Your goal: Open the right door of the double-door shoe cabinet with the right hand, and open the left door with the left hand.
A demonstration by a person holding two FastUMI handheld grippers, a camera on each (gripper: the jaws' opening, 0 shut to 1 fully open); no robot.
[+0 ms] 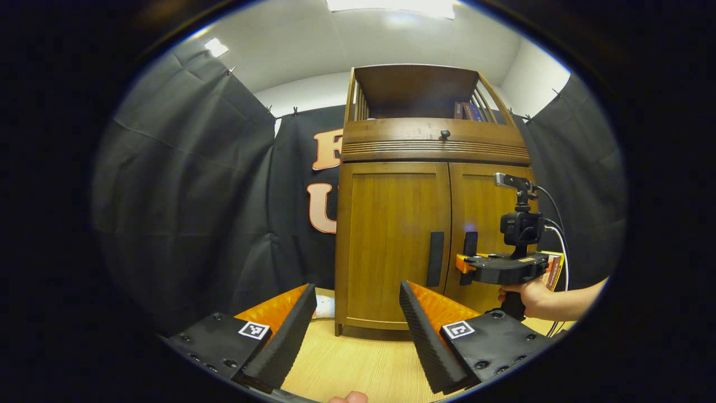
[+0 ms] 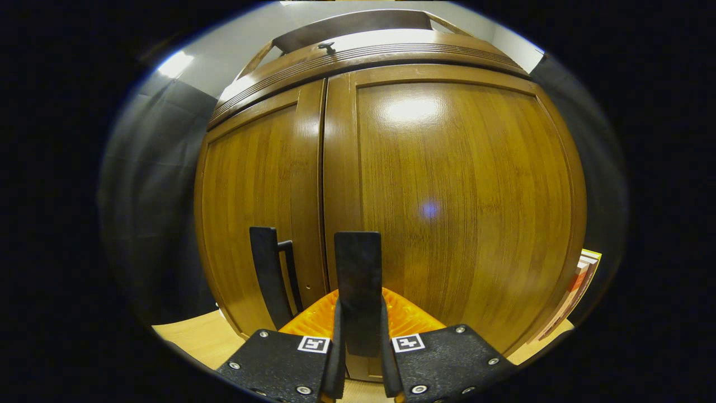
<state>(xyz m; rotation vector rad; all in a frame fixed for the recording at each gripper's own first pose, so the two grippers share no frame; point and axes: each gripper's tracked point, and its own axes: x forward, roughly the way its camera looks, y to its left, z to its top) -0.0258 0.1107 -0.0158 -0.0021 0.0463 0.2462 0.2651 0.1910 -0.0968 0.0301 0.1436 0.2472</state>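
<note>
The wooden shoe cabinet [image 1: 391, 184] stands ahead with both doors shut. On the right door [image 2: 464, 196], my right gripper [image 2: 360, 307] is shut on the upright black handle [image 2: 358, 263], one finger pressing each side. The left gripper view shows the same right gripper [image 1: 463, 263] at the right door's handle [image 1: 470, 242], with a hand [image 1: 528, 296] holding it. My left gripper [image 1: 357, 291] is open and holds nothing. It hangs well short of the left door [image 1: 391, 235], whose black handle [image 1: 435, 258] is untouched. That left handle [image 2: 267, 268] stands just left of my right fingers.
Above the doors is a drawer front with a small knob [image 1: 445, 134], and above that an open shelf with books [image 1: 467, 110]. Coloured books [image 2: 582, 280] lean by the cabinet's right side. Pale wooden floor [image 1: 347, 358] lies in front; black cloth walls the booth.
</note>
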